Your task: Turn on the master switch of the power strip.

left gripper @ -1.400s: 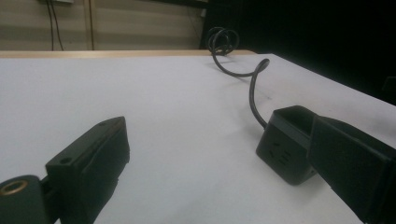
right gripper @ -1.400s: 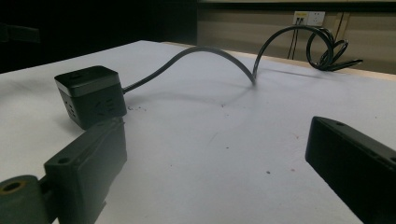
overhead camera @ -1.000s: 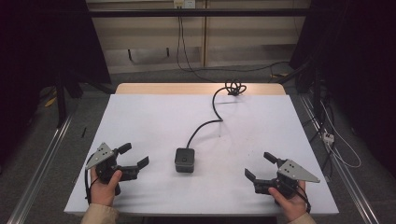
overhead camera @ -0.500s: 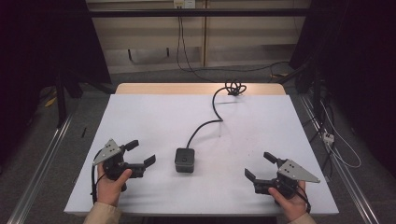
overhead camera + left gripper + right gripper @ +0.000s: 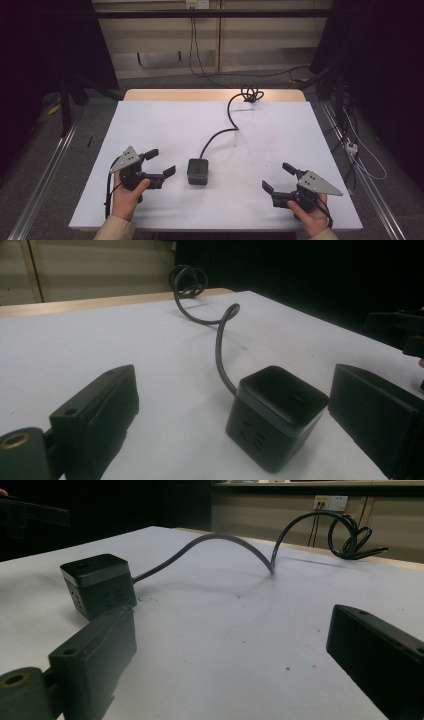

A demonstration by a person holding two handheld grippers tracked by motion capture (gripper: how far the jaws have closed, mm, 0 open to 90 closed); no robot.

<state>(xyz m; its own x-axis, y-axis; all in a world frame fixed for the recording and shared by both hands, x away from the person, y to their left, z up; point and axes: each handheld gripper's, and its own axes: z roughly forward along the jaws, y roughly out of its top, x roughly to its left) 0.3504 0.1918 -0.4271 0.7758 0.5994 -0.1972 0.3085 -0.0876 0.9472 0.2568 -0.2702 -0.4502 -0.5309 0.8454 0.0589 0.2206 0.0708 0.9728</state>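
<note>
High view: my left gripper [image 5: 159, 163], jaws spread, sits just left of the black power cube [image 5: 198, 171] near the table's [image 5: 150, 120] front edge; my right gripper [image 5: 280, 178], also spread, lies well apart on the cube's far side. I judge the left nearer. Left gripper view: the cube [image 5: 275, 417] stands between the spread jaws, toward one side; its cable [image 5: 220, 345] runs away from me. Right gripper view: the cube [image 5: 97, 585] lies off to one side, beyond the jaws.
</note>
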